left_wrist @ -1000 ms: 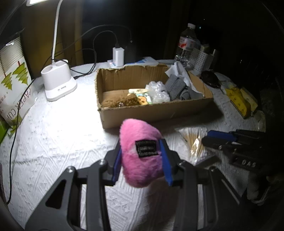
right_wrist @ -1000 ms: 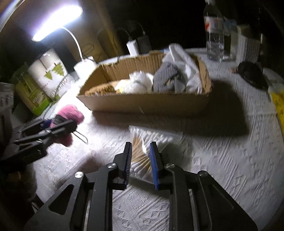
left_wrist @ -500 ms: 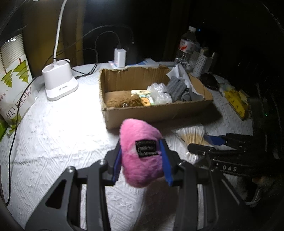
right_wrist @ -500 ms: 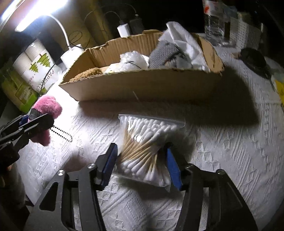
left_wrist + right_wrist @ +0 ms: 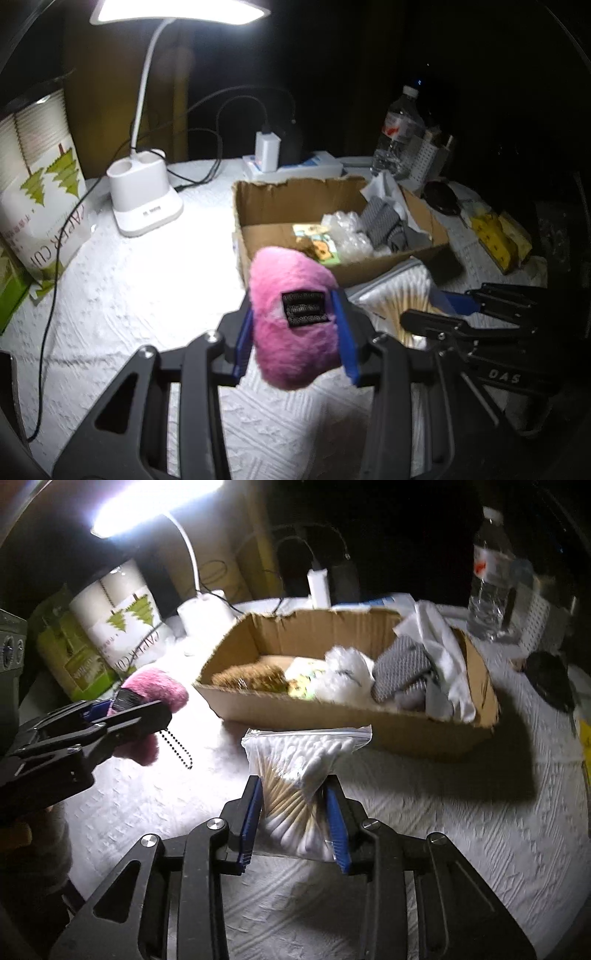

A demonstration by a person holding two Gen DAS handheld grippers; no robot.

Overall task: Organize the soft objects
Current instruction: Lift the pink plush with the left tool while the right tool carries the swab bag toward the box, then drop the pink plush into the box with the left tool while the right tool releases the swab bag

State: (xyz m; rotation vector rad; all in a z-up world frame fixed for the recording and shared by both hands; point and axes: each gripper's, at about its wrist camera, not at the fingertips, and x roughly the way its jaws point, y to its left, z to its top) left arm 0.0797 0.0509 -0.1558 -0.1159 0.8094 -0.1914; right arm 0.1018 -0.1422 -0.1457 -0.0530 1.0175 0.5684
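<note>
My left gripper [image 5: 295,328] is shut on a pink plush toy [image 5: 295,295] with a black label, held above the tablecloth in front of the cardboard box [image 5: 266,199]. The toy [image 5: 155,690] and its bead chain also show at the left of the right wrist view. My right gripper [image 5: 295,812] is shut on a zip bag of cotton swabs [image 5: 299,768] and holds it raised before the box [image 5: 332,712]. The box holds a brown fuzzy item [image 5: 251,677], white fluff [image 5: 343,675], grey cloth [image 5: 402,668] and white cloth.
A white desk lamp base [image 5: 142,199] and cables stand behind the box at left. A paper cup pack [image 5: 37,192] is at far left. A water bottle [image 5: 399,133], a white basket and yellow packets [image 5: 498,236] lie to the right.
My right gripper has closed on the swab bag and lifted it off the cloth. Both grippers have risen; the left one still holds the pink toy.
</note>
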